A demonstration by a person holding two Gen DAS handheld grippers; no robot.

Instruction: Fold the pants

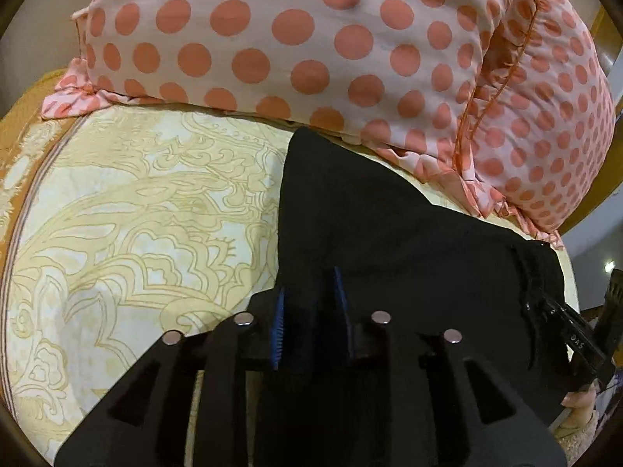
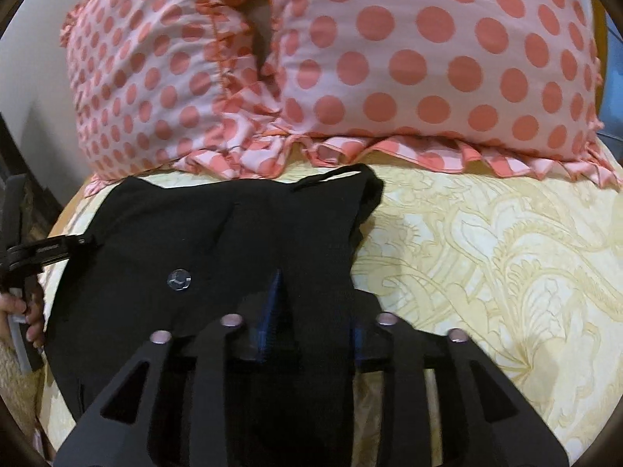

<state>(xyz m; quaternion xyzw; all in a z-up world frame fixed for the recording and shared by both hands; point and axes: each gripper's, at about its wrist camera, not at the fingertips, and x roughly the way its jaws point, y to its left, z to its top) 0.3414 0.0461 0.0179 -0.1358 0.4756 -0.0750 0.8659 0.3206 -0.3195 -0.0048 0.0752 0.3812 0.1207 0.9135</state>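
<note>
black cloth pants (image 1: 370, 225) near the bedsheet's (image 1: 136, 214) pillow edge; my left gripper (image 1: 307, 319) and right gripper (image 2: 311, 311) each pinch cloth; i'd lift evenly.

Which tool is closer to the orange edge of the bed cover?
Left. The left tool grips the pants on the side toward the orange edge; the right tool grips their far side.

We see a bed under a cream sheet (image 1: 128, 202) with yellow scrollwork, two pink polka-dot pillows (image 2: 409, 62) at its head, and a pale wall (image 1: 35, 31) behind.
</note>
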